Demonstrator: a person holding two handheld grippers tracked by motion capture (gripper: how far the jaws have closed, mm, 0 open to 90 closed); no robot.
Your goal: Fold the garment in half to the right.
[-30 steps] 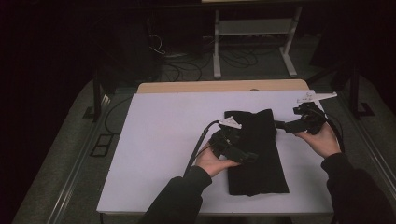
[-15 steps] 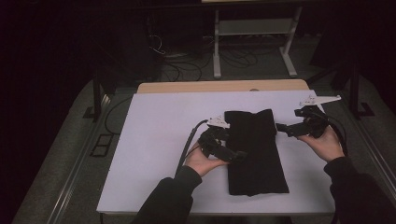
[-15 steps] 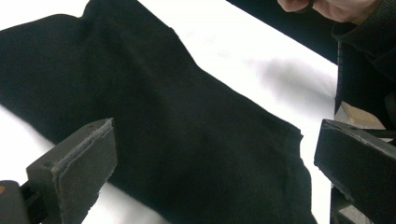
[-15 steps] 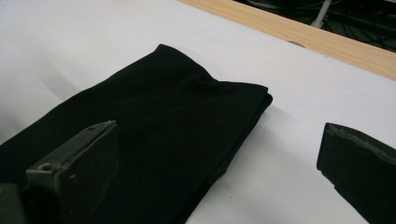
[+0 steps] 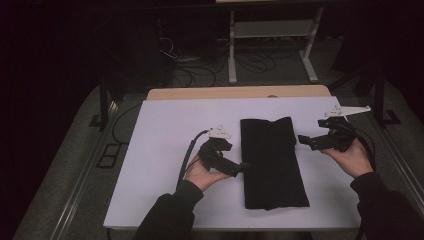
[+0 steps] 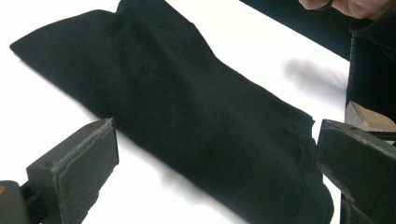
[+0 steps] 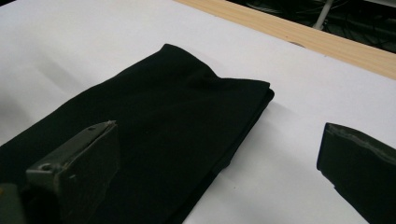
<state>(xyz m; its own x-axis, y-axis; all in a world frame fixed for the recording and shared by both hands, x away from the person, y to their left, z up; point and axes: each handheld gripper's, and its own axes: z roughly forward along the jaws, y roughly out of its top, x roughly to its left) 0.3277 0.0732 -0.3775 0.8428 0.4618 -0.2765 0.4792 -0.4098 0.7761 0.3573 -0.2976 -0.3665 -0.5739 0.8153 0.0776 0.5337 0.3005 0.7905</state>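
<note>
A black cloth (image 5: 272, 162) lies folded in a long strip in the middle of the white table (image 5: 160, 125). It runs from the far side toward the person. It looks flat and neat, with a small bump at its far end.

The left gripper (image 5: 239, 169) sits just beside the left edge of the cloth, near the middle of that edge. Its 2 jaws are spread wide, and nothing is between them. In the left gripper view the cloth (image 6: 187, 116) lies ahead of the jaws, and they do not pinch it.

The right gripper (image 5: 303, 141) hangs just off the right edge of the cloth, near the far end. Its 2 jaws are spread wide too, with nothing in them. In the right gripper view the far corner of the cloth (image 7: 177, 116) shows more than 1 layer at its edge.

I think the folding is in hand and 1 more fold may come. For that, each gripper needs to go down to an edge, close on all the layers, and lift them together, so the cloth does not slip or bunch up.
</note>
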